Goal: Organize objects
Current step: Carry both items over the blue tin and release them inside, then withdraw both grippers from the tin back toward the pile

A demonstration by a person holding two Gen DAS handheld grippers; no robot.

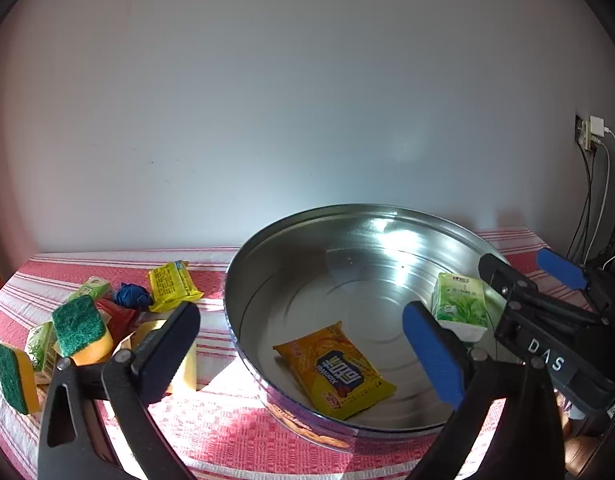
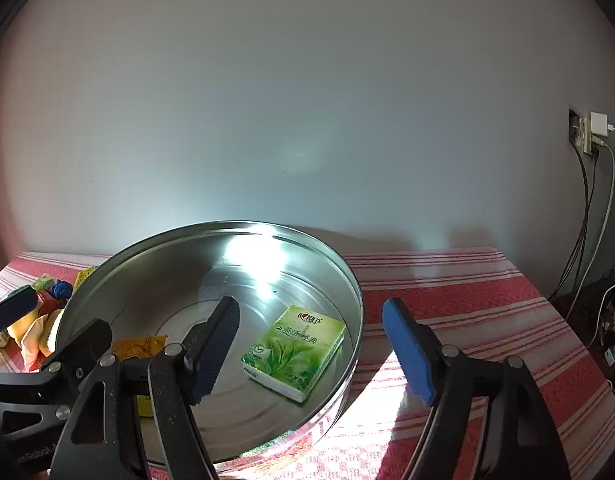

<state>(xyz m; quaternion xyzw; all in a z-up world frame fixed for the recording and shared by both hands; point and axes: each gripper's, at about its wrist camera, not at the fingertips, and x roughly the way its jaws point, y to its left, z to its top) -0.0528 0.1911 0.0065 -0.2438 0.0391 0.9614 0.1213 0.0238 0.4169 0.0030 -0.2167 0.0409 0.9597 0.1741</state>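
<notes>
Both grippers hang wide open and empty over the round metal tin (image 1: 347, 264): left gripper (image 1: 303, 336), right gripper (image 2: 313, 340). Green tissue pack (image 2: 295, 346) and yellow snack packet (image 1: 337, 368) lie inside; sponges (image 1: 81, 328) wait on the table (image 2: 487, 300).

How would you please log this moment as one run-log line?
left gripper: open, empty | right gripper: open, empty | metal pan: holds yellow snack packet, green tissue pack | sponges: on table
</notes>
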